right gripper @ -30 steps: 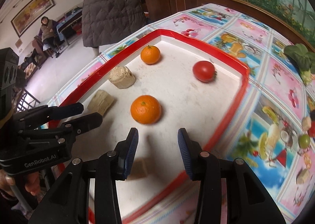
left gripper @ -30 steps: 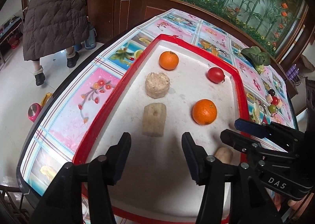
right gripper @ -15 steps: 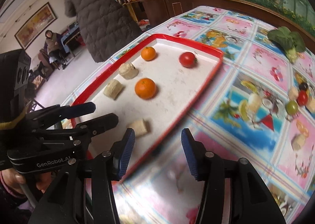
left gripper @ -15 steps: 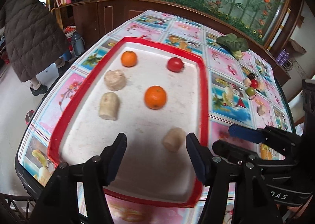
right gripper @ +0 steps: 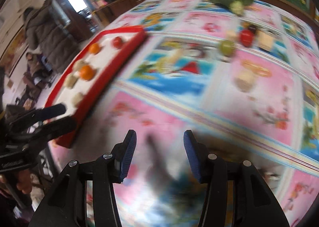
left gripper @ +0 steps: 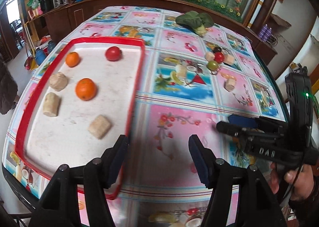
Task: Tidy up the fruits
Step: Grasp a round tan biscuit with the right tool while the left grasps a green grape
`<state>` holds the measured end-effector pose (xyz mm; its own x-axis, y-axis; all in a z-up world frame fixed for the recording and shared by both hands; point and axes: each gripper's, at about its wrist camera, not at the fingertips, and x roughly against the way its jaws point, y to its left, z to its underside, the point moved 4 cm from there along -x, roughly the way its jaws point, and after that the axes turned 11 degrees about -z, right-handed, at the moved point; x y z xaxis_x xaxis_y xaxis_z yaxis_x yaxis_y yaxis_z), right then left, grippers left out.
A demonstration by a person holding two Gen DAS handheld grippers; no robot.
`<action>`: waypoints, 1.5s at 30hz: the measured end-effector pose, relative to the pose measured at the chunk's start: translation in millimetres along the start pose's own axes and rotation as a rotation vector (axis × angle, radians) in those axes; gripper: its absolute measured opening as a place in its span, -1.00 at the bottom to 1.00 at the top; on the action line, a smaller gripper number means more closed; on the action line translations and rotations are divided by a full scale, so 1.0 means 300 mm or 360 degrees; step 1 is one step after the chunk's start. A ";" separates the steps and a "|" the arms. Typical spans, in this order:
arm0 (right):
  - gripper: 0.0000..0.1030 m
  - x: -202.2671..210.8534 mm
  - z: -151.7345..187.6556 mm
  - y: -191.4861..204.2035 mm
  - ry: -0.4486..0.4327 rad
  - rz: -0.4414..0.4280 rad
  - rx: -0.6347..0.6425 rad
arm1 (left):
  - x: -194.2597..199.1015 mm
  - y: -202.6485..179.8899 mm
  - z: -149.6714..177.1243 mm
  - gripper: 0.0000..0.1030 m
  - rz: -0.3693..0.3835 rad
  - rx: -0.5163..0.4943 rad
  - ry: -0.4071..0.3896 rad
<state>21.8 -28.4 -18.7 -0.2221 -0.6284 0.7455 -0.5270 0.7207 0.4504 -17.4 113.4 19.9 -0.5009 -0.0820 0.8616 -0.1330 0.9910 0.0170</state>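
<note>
Right now both tools are empty: the left gripper (left gripper: 158, 157) hangs with its jaws spread wide just past the near right rim of the red tray (left gripper: 137, 79), and the right gripper (right gripper: 157, 153), jaws also apart, points over bare tablecloth (left gripper: 179, 119). Two oranges (left gripper: 86, 89), a tomato (left gripper: 113, 53) and three pale chunks (left gripper: 99, 126) already lie in the tray, while a loose cluster near the far right, a red tomato (left gripper: 219, 57), a green fruit (left gripper: 213, 65) and pale pieces, waits well apart from it. Heavy blur in the right wrist view suggests a fast swing, so the likely risks are overshooting that tight cluster, knocking round fruit into a roll toward the table edge, or pinching two neighbours at once.
</note>
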 end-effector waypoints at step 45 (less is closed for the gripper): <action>-0.40 0.177 -0.080 -0.387 -0.0194 0.0128 -0.0009 | -0.350 -0.492 -0.408 0.37 0.0066 -0.0079 0.0029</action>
<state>90.8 -138.3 -19.6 -0.3614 -0.5990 0.7145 -0.4989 0.7716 0.3945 159.6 -11.4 -11.0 -0.4895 -0.0392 0.8711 -0.0695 0.9976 0.0058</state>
